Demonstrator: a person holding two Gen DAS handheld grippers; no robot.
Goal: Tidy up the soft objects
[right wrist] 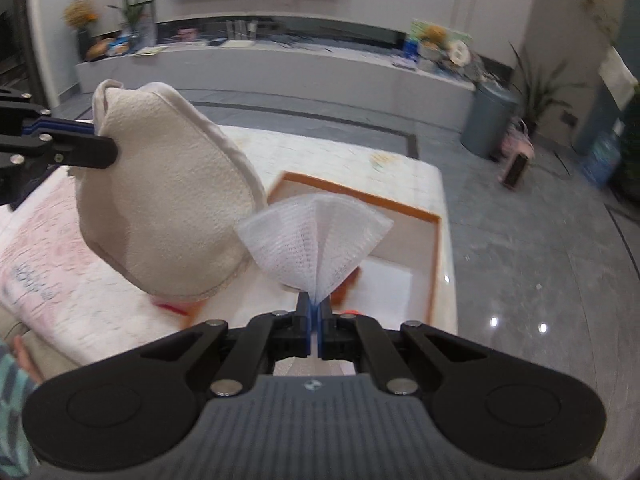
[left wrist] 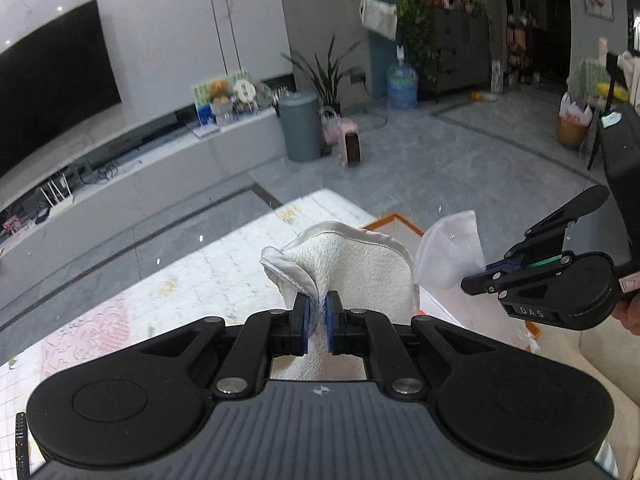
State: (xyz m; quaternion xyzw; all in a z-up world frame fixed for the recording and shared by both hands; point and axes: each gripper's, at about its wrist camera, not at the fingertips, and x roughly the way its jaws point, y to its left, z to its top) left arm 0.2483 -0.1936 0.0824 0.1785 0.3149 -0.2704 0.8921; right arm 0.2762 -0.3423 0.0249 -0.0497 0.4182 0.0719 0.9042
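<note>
Two soft items are lifted, none yet stowed: left gripper [left wrist: 316, 316] clamps the cream terry cloth [left wrist: 360, 272], right gripper [right wrist: 318, 314] pinches white mesh [right wrist: 316, 236], both above the orange-rimmed tray [right wrist: 434, 264].

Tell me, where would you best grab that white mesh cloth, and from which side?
By a gathered corner, from beneath, I'd guess. The right claw is shut on the mesh cloth just there: its folds bunch into a narrow stem at the pads and fan out above. Pinching there should catch all the layers; the wide, flimsy edge would likely slip.
</note>
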